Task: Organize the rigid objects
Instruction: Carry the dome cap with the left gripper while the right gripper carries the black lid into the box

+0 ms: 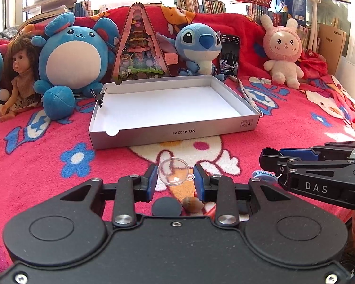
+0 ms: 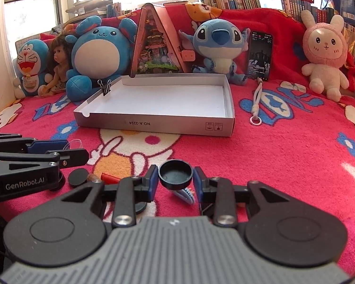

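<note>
My left gripper (image 1: 175,177) pinches a clear plastic dome (image 1: 174,171), my right gripper (image 2: 175,177) clamps a black round cap (image 2: 175,174). Both are held above the blanket, near the front wall of the white box (image 1: 177,132), not inside it.

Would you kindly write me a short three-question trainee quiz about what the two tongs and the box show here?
1. True or false: the white box already holds objects.
2. What do the left tongs grip?
A. a clear dome
B. a black cap
C. a binder clip
3. Fill in: the right tongs hold a black ____.

Key:
1. False.
2. A, the clear dome.
3. The black cap.
</note>
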